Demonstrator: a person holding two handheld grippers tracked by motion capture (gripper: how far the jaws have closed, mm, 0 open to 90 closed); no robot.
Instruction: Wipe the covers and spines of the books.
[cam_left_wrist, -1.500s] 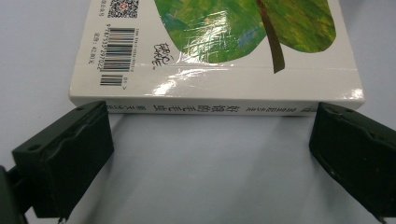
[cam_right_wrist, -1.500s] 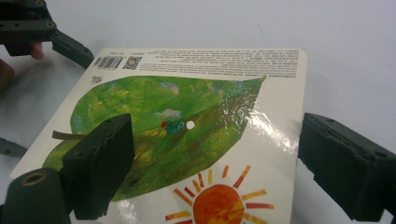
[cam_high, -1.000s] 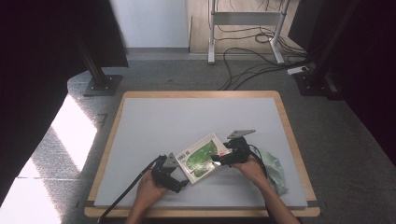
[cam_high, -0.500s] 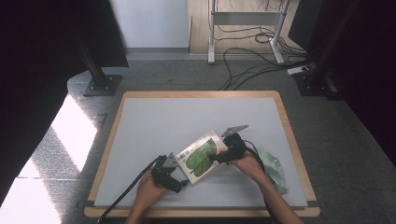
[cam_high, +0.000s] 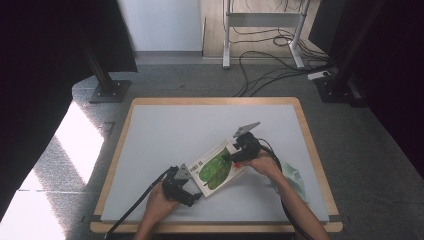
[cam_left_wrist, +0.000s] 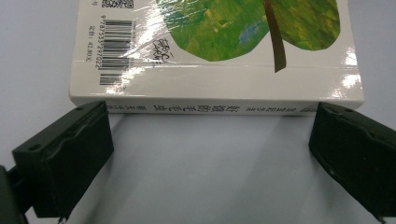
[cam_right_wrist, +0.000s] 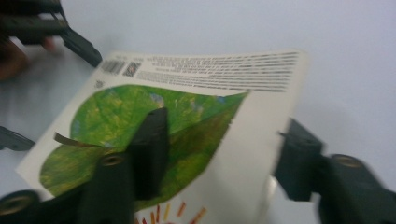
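A white book (cam_high: 215, 167) with a green leaf on its cover lies near the front of the table. In the left gripper view the book (cam_left_wrist: 215, 42) shows its spine and a barcode. My left gripper (cam_high: 194, 186) is open, and its jaws (cam_left_wrist: 210, 135) stand at the two ends of the spine. My right gripper (cam_high: 227, 159) is at the book's far side. In the right gripper view the book (cam_right_wrist: 187, 116) looks tilted. There my right gripper (cam_right_wrist: 224, 135) is open, one jaw over the cover and the other past the book's edge.
The grey mat sits in a wooden table rim (cam_high: 215, 101). A crumpled green and white bag (cam_high: 292, 177) lies right of the right forearm. Cables (cam_high: 270, 70) and stand feet (cam_high: 110, 92) are on the floor beyond the table.
My right gripper has moved left over the book's far side, and the book has shifted slightly left with it. The left gripper has stayed at the spine.
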